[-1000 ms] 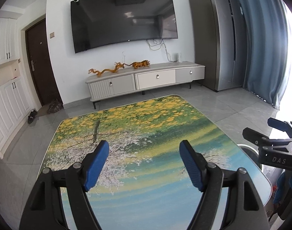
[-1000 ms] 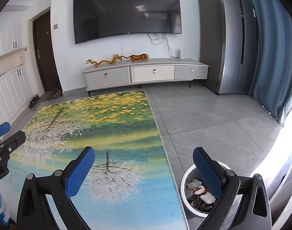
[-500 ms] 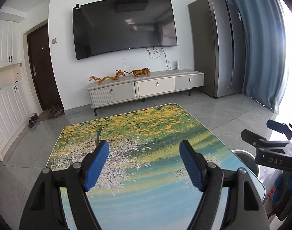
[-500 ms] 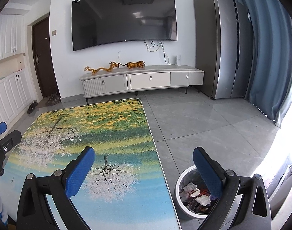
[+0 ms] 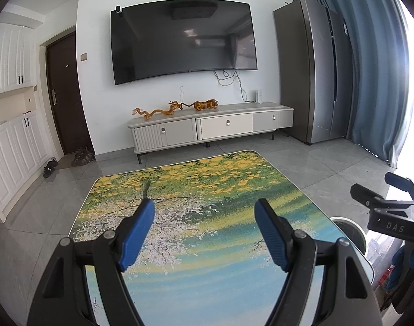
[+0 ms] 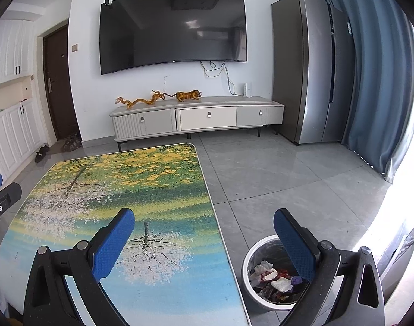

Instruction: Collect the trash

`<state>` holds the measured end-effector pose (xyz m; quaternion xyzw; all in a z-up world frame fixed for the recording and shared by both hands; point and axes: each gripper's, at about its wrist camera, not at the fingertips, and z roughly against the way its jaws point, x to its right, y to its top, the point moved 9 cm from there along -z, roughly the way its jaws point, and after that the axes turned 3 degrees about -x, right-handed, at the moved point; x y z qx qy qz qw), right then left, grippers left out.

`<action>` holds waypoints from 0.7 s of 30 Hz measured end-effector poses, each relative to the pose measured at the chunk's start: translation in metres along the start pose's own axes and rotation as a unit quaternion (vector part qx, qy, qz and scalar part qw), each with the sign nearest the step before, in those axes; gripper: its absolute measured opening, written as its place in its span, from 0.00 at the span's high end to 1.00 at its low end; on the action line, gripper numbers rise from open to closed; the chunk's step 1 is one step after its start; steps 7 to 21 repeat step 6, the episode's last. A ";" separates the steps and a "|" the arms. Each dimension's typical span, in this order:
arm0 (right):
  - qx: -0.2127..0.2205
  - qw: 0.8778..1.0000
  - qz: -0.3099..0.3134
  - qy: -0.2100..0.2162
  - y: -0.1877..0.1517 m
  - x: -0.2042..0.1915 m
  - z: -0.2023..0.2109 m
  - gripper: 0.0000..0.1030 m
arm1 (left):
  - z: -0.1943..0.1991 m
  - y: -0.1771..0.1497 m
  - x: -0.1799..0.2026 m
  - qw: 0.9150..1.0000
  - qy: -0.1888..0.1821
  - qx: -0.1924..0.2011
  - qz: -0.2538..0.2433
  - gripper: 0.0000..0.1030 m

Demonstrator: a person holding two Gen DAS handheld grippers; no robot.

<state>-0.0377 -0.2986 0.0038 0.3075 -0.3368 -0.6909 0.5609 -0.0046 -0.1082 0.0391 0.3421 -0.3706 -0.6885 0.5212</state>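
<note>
A: How far along does the trash collecting look?

B: Close to done, I'd judge. The surface [image 6: 141,190], with its painted tree-and-water print, fills the lower left of the right wrist view, and no scrap lies on the part that shows. The same holds in the left wrist view, where it takes up the lower middle.

A: And the trash itself?

B: It sits in the bin [image 6: 247,258] on the floor, lower right of the right wrist view, just beside the surface's edge. The trash [image 6: 275,279] is a loose heap of crumpled white paper or tissue, something red, a purplish bit and darker wrappers; I can't identify the pieces further. The bin looks partly filled, not overflowing.

A: What are the tongs doing?

B: The right tongs [image 6: 207,240] are spread wide with nothing between them, one blue pad over the surface, the other over the bin's rim. The left tongs [image 5: 204,233] are also apart and empty, above the surface.

A: Anything left?

B: Possibly only areas outside both views; the grey floor that shows looks free of litter.
</note>
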 end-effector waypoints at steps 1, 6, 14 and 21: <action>0.002 1.000 0.001 -0.003 0.001 0.001 0.001 0.00 | 0.001 0.000 0.000 1.000 0.000 0.000 0.000 0.27; 0.010 1.000 0.000 -0.010 0.003 0.005 0.007 0.00 | 0.003 0.000 -0.002 1.000 0.003 0.004 0.003 0.27; 0.010 1.000 0.000 -0.010 0.003 0.005 0.007 0.00 | 0.003 0.000 -0.002 1.000 0.003 0.004 0.003 0.27; 0.010 1.000 0.000 -0.010 0.003 0.005 0.007 0.00 | 0.003 0.000 -0.002 1.000 0.003 0.004 0.003 0.27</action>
